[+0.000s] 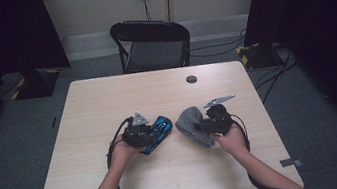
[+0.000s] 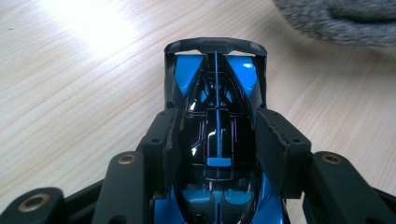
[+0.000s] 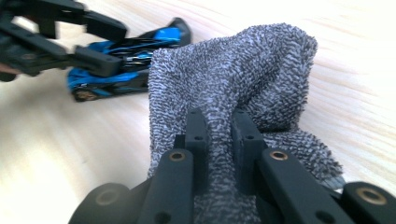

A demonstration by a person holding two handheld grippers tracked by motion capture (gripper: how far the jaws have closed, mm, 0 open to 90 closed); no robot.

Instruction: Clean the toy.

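A blue and black toy racing car [image 1: 156, 131] sits on the light wooden table [image 1: 121, 96], left of centre. My left gripper [image 1: 148, 133] is shut on the toy car [image 2: 217, 116], its jaws pressed against both sides of the cockpit. A grey terry cloth [image 1: 192, 124] lies just right of the car. My right gripper [image 1: 205, 125] is shut on a raised fold of the grey cloth [image 3: 233, 79]. In the right gripper view the toy car [image 3: 121, 60] and the left gripper [image 3: 100, 44] lie beyond the cloth at the upper left.
A small dark round disc [image 1: 191, 79] is set in the table near its far edge. A black folding chair [image 1: 151, 44] stands behind the table. Cables trail on the grey carpet at the right.
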